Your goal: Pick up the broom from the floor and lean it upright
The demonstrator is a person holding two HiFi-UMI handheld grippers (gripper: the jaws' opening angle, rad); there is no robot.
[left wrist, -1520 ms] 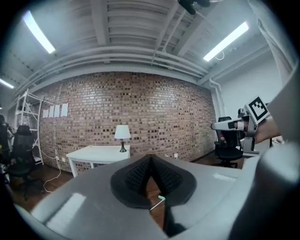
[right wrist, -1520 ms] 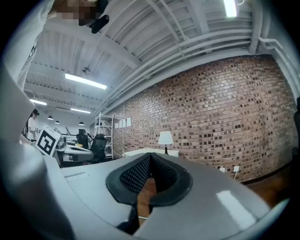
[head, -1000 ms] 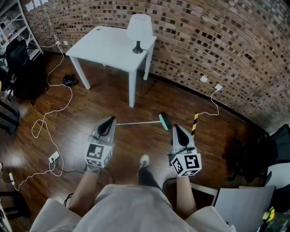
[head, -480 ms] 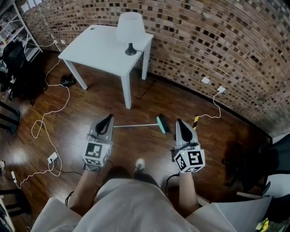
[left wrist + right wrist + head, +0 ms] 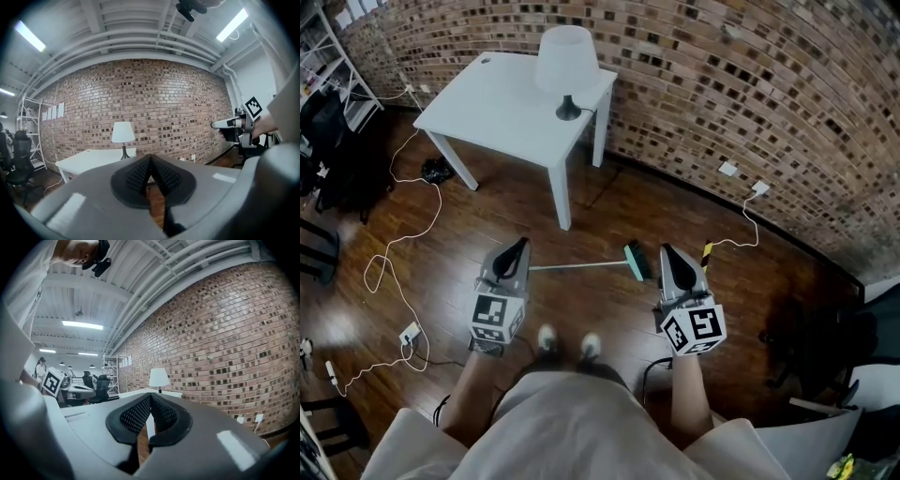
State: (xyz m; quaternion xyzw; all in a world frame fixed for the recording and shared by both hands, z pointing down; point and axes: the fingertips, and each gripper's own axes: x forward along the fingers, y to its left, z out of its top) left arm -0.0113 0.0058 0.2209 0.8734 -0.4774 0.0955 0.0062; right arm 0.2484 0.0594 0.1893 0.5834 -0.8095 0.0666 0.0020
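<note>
The broom [image 5: 591, 266] lies flat on the wooden floor, a thin pale handle running left to a teal and black head [image 5: 635, 260]. In the head view it lies just beyond both grippers, between them. My left gripper [image 5: 519, 246] hangs near the handle's left end, jaws shut and empty. My right gripper [image 5: 667, 252] is a little right of the broom head, also shut on nothing. The broom is hidden in both gripper views, where the left gripper [image 5: 150, 159] and the right gripper [image 5: 151, 397] each show closed tips pointing at the brick wall.
A white table [image 5: 502, 98] with a white lamp [image 5: 565, 60] stands against the brick wall [image 5: 750, 84] beyond the broom. White cables [image 5: 389, 253] trail over the floor at left. A yellow-black striped post [image 5: 706, 253] stands by the right gripper. Dark office chairs [image 5: 328, 122] sit far left.
The person has stepped forward: both grippers moved closer to the broom and table, and the feet came together under the body. Both grippers stayed shut.
</note>
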